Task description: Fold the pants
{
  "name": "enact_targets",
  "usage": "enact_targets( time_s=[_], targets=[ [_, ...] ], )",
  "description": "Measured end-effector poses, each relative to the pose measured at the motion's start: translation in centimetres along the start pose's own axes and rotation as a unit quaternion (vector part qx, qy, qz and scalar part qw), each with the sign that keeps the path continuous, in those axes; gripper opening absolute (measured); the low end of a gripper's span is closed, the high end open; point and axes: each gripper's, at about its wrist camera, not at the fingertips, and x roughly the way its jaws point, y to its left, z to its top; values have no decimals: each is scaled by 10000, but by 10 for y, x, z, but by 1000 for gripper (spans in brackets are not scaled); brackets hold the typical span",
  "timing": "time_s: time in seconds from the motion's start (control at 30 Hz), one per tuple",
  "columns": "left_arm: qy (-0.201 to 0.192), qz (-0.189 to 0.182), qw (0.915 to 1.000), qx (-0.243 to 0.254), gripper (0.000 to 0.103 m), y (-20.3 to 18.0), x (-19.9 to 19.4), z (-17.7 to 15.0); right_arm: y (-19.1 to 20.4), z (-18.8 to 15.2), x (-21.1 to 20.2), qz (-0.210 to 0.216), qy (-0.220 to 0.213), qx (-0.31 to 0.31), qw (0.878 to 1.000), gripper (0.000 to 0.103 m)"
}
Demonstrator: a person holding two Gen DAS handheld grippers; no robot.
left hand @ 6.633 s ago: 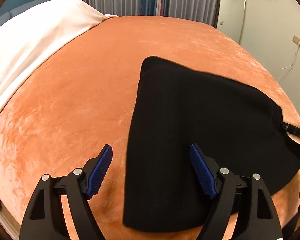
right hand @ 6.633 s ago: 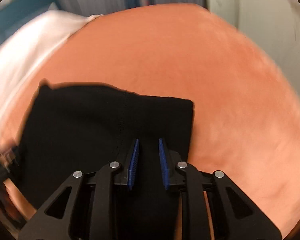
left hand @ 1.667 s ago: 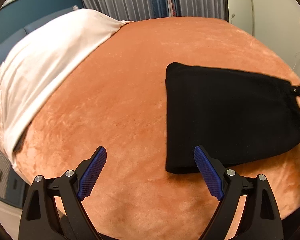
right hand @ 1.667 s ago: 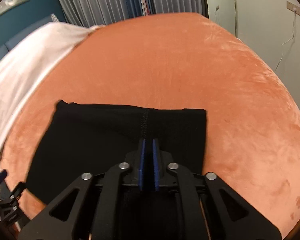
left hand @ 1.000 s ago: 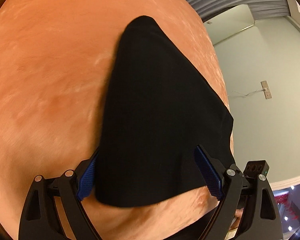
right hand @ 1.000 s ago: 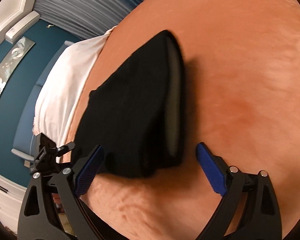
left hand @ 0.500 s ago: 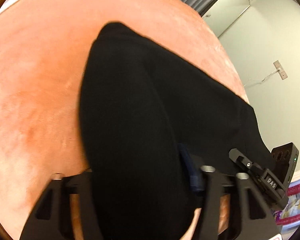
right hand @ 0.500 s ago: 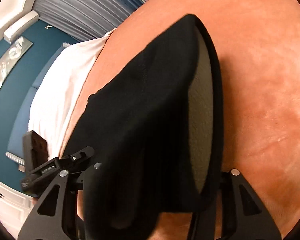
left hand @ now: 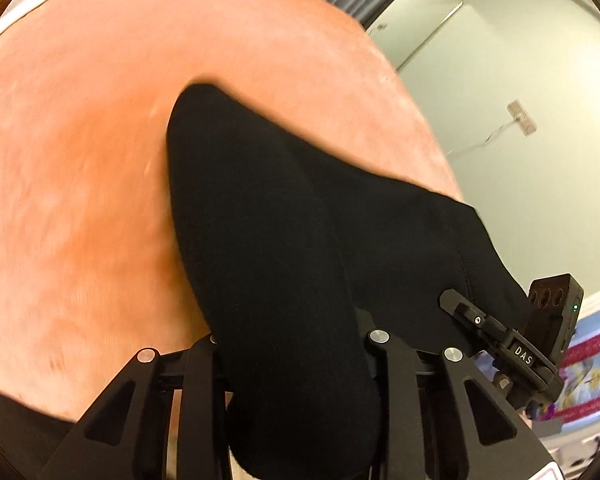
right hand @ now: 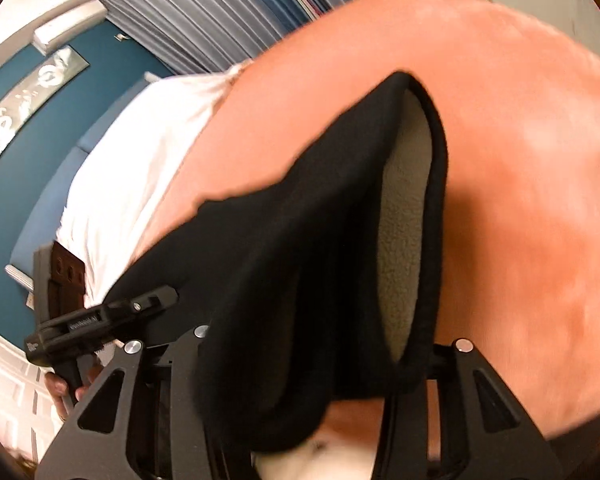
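Left wrist view: the black pants (left hand: 284,240) are draping thickly over the left gripper (left hand: 296,344), hiding its fingers, so whether they are spread or pinching cannot be told. The far end of the garment is resting on the orange bed (left hand: 80,160). The right gripper (left hand: 500,344) is showing at the right, its arm lettered "DAS".

Right wrist view: the pants (right hand: 300,260) are bunching over the right gripper (right hand: 300,360), with a pale fleecy lining (right hand: 404,240) showing inside an opening. Its fingers are also buried; their state cannot be told. The left gripper (right hand: 100,316) is reaching into the cloth at the left, beside a white pillow (right hand: 140,160).

A second ago both pairs of fingers were spread wide around the flat folded pants.
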Motion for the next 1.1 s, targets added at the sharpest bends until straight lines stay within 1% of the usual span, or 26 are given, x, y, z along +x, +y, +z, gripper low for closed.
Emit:
enact_targets(
  time_s=[0.03, 0.07, 0.1, 0.17, 0.23, 0.3, 0.33, 0.43, 0.5, 0.57, 0.7, 0.93, 1.03, 1.1],
  targets=[
    [51, 39, 9999, -105, 28, 7, 7, -7, -10, -8, 6, 45, 39, 174, 9998, 40],
    [60, -5, 9998, -198, 30, 12, 10, -10, -16, -11, 9, 153, 8, 299, 9994, 41],
    [-12, -64, 9996, -265, 30, 16, 10, -11, -24, -13, 9, 341, -96, 436, 9984, 42],
    [-43, -90, 9994, -326, 31, 19, 8, -11, -25, -12, 10, 343, -130, 404, 9985, 42],
    [-77, 7, 9996, -280, 31, 17, 7, -14, -25, -13, 8, 299, -144, 324, 9989, 42],
    [-122, 93, 9996, -249, 31, 15, 6, -18, -28, -15, 6, 347, -154, 383, 9985, 43],
    [-132, 123, 9995, -243, 31, 14, 11, -15, -30, -16, 5, 380, -163, 426, 9982, 43],
    [-185, 283, 9993, -178, 31, 9, 11, -16, -34, -17, 1, 398, -188, 450, 9980, 43],
    [-222, 396, 9989, -119, 30, 0, 11, -12, -35, -17, -3, 405, -217, 485, 9978, 42],
    [-287, 477, 9985, -16, 27, -10, 6, -11, -25, -14, -9, 388, -304, 421, 9979, 40],
    [-467, 477, 9975, 249, 26, -31, -19, -8, -13, -7, -34, 527, -532, 287, 9968, 39],
    [-894, 342, 9940, 521, 26, -64, -66, 8, 20, 17, -81, 799, -987, -131, 9918, 38],
    [-1166, 388, 9896, 743, 26, -75, -93, 15, 36, 31, -92, 877, -1177, -351, 9886, 38],
    [-1371, 410, 9858, 880, 26, -86, -103, 27, 45, 43, -98, 948, -1315, -486, 9856, 38]
  ],
)
